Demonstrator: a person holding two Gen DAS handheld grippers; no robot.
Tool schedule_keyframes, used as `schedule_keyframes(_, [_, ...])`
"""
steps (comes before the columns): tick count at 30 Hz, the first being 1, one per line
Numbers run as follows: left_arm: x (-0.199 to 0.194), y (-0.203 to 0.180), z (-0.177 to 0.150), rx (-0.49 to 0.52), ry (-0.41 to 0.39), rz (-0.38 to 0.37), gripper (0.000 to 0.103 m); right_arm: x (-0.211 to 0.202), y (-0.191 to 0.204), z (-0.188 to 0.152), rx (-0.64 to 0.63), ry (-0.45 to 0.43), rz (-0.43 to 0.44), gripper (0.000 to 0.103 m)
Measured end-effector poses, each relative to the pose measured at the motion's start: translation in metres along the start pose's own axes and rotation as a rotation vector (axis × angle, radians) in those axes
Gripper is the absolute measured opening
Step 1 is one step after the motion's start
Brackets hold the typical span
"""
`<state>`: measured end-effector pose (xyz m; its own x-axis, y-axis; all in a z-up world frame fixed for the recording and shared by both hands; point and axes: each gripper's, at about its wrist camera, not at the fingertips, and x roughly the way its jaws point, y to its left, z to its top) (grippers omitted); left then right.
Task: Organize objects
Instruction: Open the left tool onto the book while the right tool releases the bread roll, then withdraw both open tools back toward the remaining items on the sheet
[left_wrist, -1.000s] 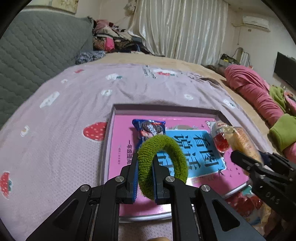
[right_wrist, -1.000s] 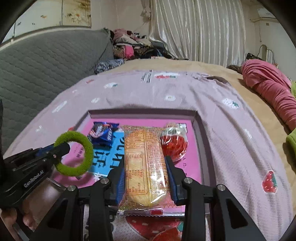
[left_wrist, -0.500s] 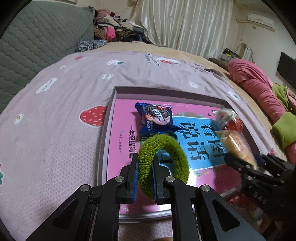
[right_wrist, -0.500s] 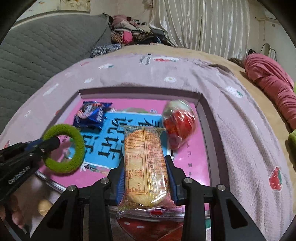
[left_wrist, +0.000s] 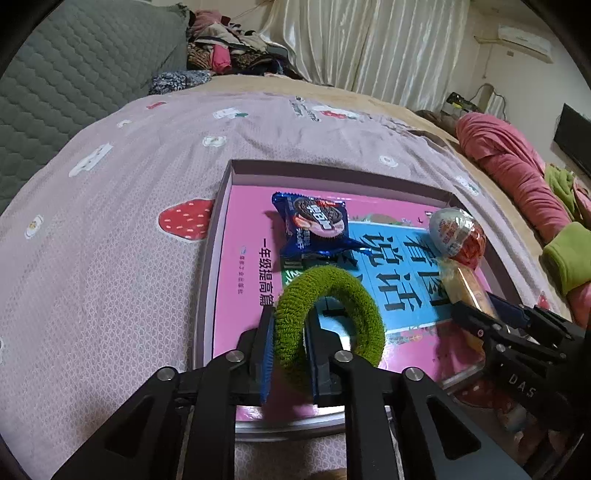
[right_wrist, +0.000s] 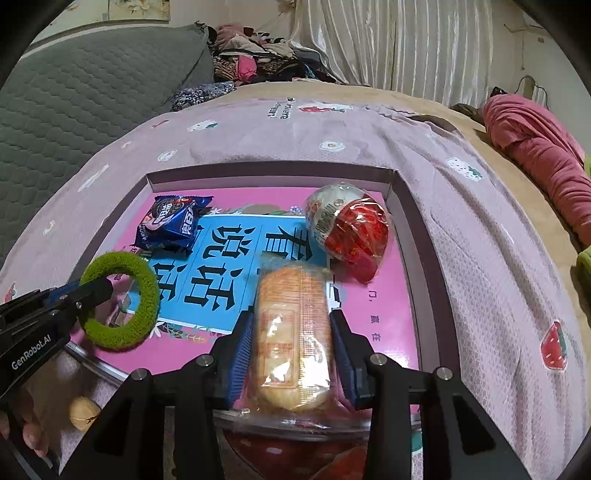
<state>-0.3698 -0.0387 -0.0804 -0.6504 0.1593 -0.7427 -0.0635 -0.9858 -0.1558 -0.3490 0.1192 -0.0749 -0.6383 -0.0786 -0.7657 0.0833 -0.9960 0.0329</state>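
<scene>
Left hand-held gripper (left_wrist: 290, 345): pinching the green hair tie (left_wrist: 328, 314) at its lower left arc, pads against both faces of the band, jaws starting to part. Ring held upright above the near left part of the tray (left_wrist: 218, 236), over the pink book (left_wrist: 243, 236) lying inside it. Same hand-held gripper seen from the right wrist view at lower left (right_wrist: 94, 291), with the hair tie (right_wrist: 120, 301) ringed around its tip.

Right hand-held gripper (right_wrist: 291, 343): jaws opening, wrapped bread (right_wrist: 291, 339) lying lengthwise between the blue pads. Pads close alongside the wrapper; contact on the right side not clear. Far end of the bread over the blue panel of the book (right_wrist: 221, 266); near end hanging over the tray's front edge. In the left wrist view, only the far end of the bread (left_wrist: 463, 286) visible ahead of the right hand-held gripper (left_wrist: 476, 317).

Tray contents: blue cookie packet (left_wrist: 314, 225) at the far left on the book; egg-shaped candy in red and silver wrap (right_wrist: 349, 229) at the far right, just beyond the bread, not clearly touching it.

Tray resting on a bed (left_wrist: 110, 240) covered by a mauve strawberry-print blanket. Pink bedding (left_wrist: 513, 166) bundled at the right. Fingers (right_wrist: 31, 437) of a person at the lower left.
</scene>
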Motion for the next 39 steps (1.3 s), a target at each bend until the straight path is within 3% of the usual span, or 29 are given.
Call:
schedule_keyframes(3, [0.0,-0.001,0.0,-0.001,0.007,-0.012,0.025,-0.003,-0.001,0.0,0.007,-0.01,0.009,0.05])
schedule_keyframes(5, [-0.001,-0.002,0.0,0.005,0.004,-0.006,0.04,-0.005,-0.002,0.0,0.014,-0.017,0.009,0.055])
schedule_keyframes(7, [-0.003,-0.002,0.001,0.007,-0.002,-0.013,0.048,-0.008,-0.003,0.001,0.023,-0.027,0.014,0.056])
schedule_keyframes(12, [-0.01,-0.004,0.002,0.013,-0.023,-0.017,0.053,-0.018,-0.007,0.002,0.045,-0.055,0.029,0.066])
schedule_keyframes(16, [-0.025,-0.006,0.006,0.027,-0.063,-0.022,0.066,-0.037,-0.009,0.006,0.081,-0.12,0.049,0.071])
schedule_keyframes(19, [-0.041,-0.006,0.009,0.029,-0.088,-0.028,0.079,-0.055,-0.01,0.009,0.092,-0.174,0.051,0.082])
schedule_keyframes(23, [-0.055,-0.003,0.012,0.01,-0.101,-0.047,0.08,-0.075,-0.01,0.012,0.08,-0.222,0.026,0.084])
schedule_keyframes(30, [-0.083,-0.007,0.011,0.01,-0.143,0.008,0.081,-0.113,-0.011,0.011,0.051,-0.269,-0.019,0.091])
schedule_keyframes(36, [-0.117,-0.016,-0.014,-0.012,-0.166,0.0,0.082,-0.152,-0.012,-0.004,-0.001,-0.244,-0.014,0.094])
schedule_keyframes(39, [-0.141,-0.024,-0.03,-0.005,-0.165,0.0,0.082,-0.168,-0.011,-0.015,-0.037,-0.218,-0.059,0.094])
